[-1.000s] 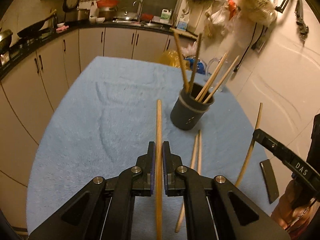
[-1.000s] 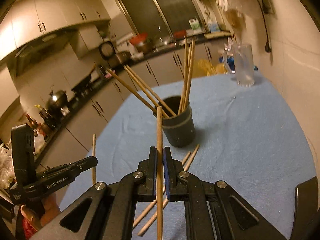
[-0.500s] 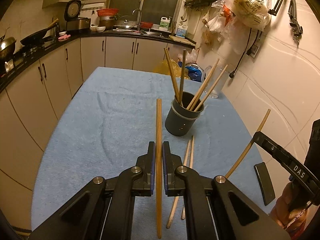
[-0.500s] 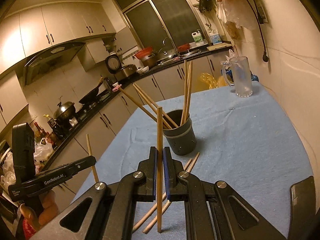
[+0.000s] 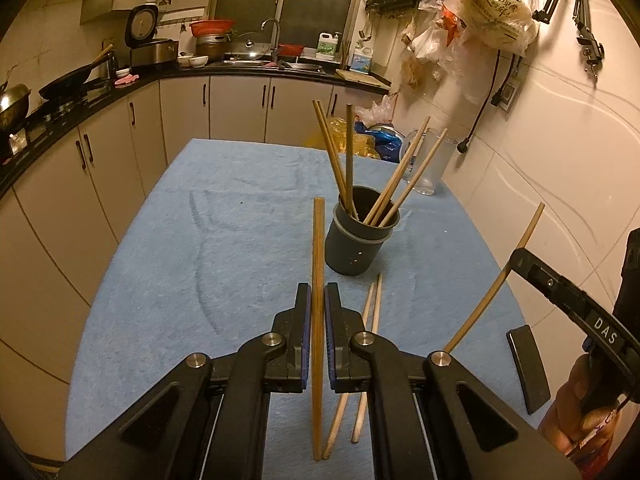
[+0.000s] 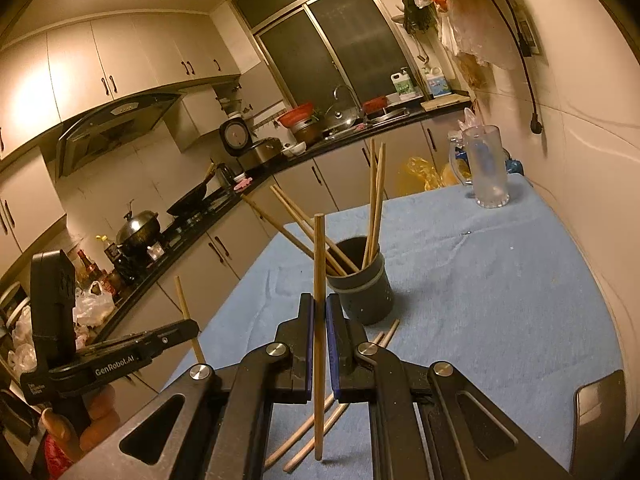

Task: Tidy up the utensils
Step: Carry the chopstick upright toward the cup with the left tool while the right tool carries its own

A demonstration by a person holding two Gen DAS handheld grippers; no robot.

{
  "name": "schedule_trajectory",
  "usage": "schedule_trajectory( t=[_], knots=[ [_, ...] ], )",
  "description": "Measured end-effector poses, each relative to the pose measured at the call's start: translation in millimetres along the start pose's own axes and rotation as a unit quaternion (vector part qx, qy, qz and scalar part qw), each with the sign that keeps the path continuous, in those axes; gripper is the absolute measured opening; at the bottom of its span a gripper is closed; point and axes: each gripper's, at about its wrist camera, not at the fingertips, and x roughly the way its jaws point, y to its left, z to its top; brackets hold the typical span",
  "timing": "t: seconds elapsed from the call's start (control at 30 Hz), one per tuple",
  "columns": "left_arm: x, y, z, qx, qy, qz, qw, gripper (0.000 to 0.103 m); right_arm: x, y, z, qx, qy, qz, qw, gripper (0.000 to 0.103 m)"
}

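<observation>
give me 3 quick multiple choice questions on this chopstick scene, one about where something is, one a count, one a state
1. Where do the two loose chopsticks lie?
A. inside the glass mug
B. on the blue cloth in front of the dark cup
C. on the kitchen counter

2. How many chopsticks stand in the dark cup?
A. two
B. five
C. nine

3. What is the left gripper doing?
A. standing wide open and empty
B. shut on the cup's rim
C. shut on one chopstick

Answers:
1. B, the pair rests on the blue cloth just nearer the camera than the cup.
2. B, five sticks lean out of its mouth.
3. C, its pads clamp the held chopstick, which stands upright between them.
</observation>
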Motion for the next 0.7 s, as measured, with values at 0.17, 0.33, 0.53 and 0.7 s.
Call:
schedule_trajectory(
  t=[0.17,0.33,0.53,0.7],
  knots=[
    [1,-3,5,0.001,0.000,-0.002,1.0000,0.006,0,-6,10,0.003,-0.004,0.004,1.000,0.007],
    [2,-6,10,0.003,-0.003,0.000,1.0000,0.006,-3,-9,17,0.001,-0.013,0.006,1.000,0.007],
    [-3,-13,21,0.010,-0.013,-0.005,0.9999,0.006,-4,-14,25,0.009,-0.019,0.008,1.000,0.007],
    [-5,-18,28,0.016,-0.019,-0.010,0.9996,0.006,-5,-13,28,0.011,-0.023,0.009,1.000,0.007]
  ],
)
